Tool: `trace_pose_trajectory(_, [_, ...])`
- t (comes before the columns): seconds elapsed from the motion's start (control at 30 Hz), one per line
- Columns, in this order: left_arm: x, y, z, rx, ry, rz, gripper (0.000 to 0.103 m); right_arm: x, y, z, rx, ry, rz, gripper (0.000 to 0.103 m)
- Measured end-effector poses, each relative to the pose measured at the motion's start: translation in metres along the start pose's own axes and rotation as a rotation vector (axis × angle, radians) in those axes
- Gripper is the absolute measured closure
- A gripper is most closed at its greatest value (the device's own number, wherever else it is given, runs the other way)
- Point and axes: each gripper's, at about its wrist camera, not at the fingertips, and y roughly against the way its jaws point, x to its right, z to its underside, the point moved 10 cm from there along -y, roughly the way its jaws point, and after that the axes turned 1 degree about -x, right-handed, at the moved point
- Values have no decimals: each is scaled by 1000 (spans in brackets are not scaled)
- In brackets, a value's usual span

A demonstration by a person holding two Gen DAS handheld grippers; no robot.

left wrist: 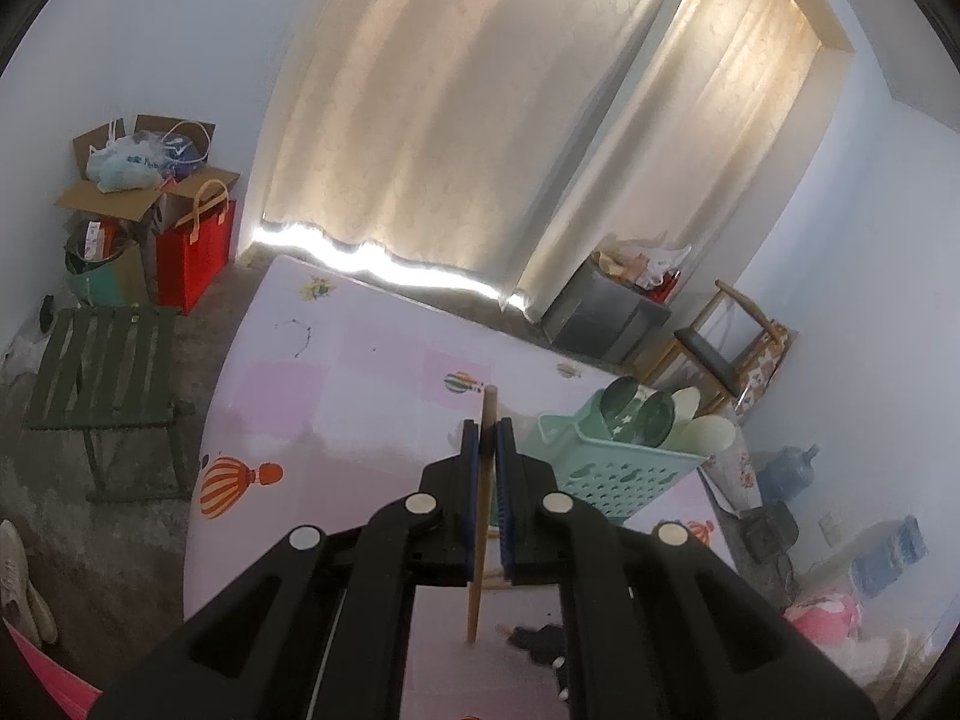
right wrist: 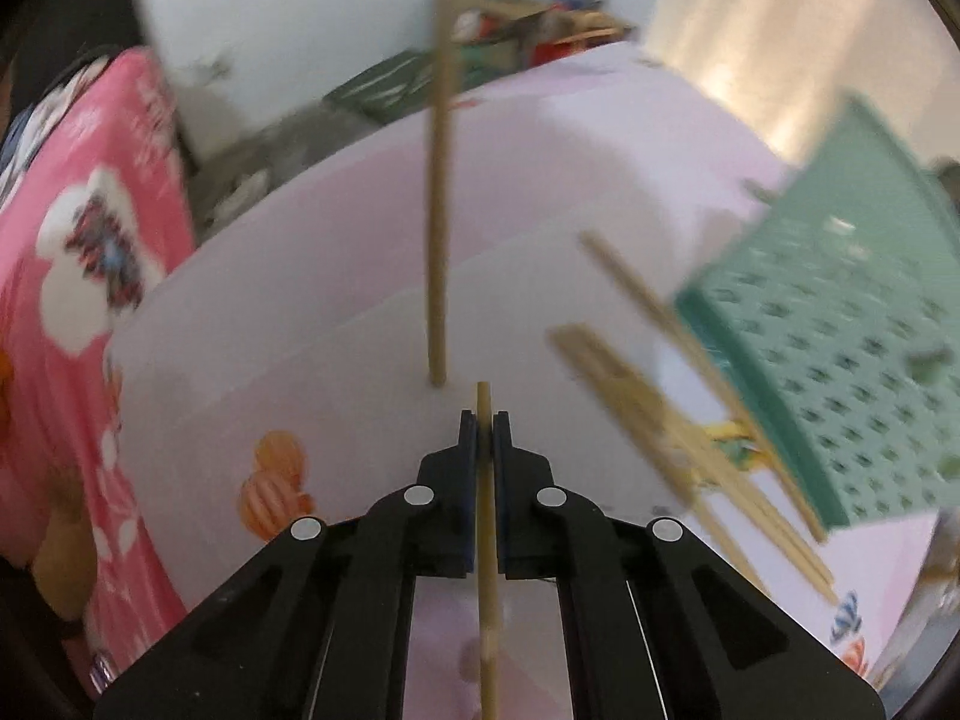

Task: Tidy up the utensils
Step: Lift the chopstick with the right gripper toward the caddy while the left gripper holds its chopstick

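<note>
Chopsticks are the items in hand at this moment, one in each tool. In the left wrist view, the left gripper (left wrist: 487, 429) has its jaws pressed together on a single wooden chopstick (left wrist: 482, 510), which runs up the centre of the frame between the blue pads, its top end just clear of the fingertips and its lower end over the table. In the right wrist view, the right gripper (right wrist: 485, 420) is likewise pinched on a second chopstick (right wrist: 486, 540), held lengthwise between the pads at lower centre. A further upright stick (right wrist: 439, 180) crosses the upper centre of that view with its lower end on or just above the table; judged to be the one the left tool carries, though this cannot be confirmed.

The green perforated basket (left wrist: 624, 474) stands on the table (left wrist: 336, 360) at right centre of the left view, already holding green and pale utensils (left wrist: 654, 420) upright. In the right view, which is blurred, the basket (right wrist: 840, 372) fills the right edge, and a loose bundle of chopsticks (right wrist: 678, 438) lies on the table just beside its wall.

Step assessed: collection of chopsticks, with both picked up and neither yet deposited. The loose bundle shows the task is well short of done.

The next move calls for carrying each stick over the basket rim, tilting it end-down into an open compartment, and releasing only once the tip is inside. Risk noted: a thin stick may pivot in the pads.
</note>
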Motion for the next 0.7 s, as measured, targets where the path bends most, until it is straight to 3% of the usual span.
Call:
trace_pose_trajectory(0.4, [48,28,-8,75,-94,23,98,79,148,-5,417,-410,78,100])
trace_pose_trajectory(0.7, [65,35,-12,100,-110,40,98,93,217,0,593,-458,106,100])
